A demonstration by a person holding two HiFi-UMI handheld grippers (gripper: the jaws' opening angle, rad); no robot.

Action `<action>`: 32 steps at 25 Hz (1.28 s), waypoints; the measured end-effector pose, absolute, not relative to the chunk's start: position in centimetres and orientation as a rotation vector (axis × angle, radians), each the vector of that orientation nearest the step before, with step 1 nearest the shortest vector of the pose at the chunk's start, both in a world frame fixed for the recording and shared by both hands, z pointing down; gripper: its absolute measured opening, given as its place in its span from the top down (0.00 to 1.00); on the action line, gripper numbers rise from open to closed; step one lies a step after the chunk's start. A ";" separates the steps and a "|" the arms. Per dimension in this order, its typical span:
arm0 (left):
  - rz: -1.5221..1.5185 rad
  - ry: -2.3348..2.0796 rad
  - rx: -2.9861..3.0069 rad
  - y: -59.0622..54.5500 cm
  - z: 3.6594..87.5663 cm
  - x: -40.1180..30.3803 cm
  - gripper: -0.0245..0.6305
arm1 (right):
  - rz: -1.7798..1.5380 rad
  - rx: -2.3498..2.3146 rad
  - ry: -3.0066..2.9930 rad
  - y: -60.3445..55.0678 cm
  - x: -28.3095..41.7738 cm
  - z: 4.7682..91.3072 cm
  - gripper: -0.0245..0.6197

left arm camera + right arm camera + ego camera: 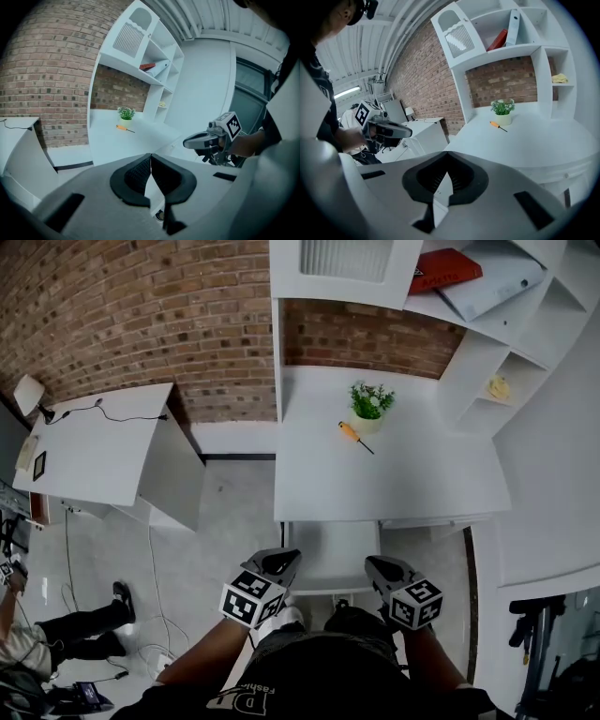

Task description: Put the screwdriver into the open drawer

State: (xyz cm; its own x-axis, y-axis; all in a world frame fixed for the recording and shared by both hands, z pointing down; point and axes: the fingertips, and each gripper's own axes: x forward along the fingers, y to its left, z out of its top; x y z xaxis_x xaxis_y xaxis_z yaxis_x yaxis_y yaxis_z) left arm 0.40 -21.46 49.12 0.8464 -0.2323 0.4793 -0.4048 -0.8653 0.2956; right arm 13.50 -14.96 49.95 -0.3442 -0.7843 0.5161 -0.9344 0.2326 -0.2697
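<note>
Both tongs shut, nothing in either. Left tongs point(284, 562) and right tongs point(375, 566) hang low at the near side of the white surface point(394, 479), on either side of the open drawer point(330, 554), and neither touches it. In the left gripper view the pads meet at the tip of the left tongs point(150, 157), with no gap there. Same in the right gripper view: right tongs point(446, 157) closed tip to tip, empty.

The screwdriver point(354, 436) has an orange handle and a dark shaft. It lies flat on the surface towards the back, just beside the small potted plant point(370, 405), with the handle pointing back-left and the tip front-right. It is well apart from both tongs and from the drawer. It also shows in the left gripper view point(123, 128) and the right gripper view point(497, 125), in front of the plant pot in both.

The drawer is pulled out from under the front edge; what shows of its inside is white.

Other items: red book point(442, 270) on the upper shelf, yellow object point(499, 387) in a side cubby. Second white table point(94, 446) is off to the left by the brick wall point(141, 306), and a person point(56, 634) is on the floor at lower left.
</note>
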 end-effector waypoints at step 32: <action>0.806 -0.829 2.369 -23.2 54.8 5.1 0.93 | 0.564 1.349 -1.956 -48.7 32.4 63.9 0.89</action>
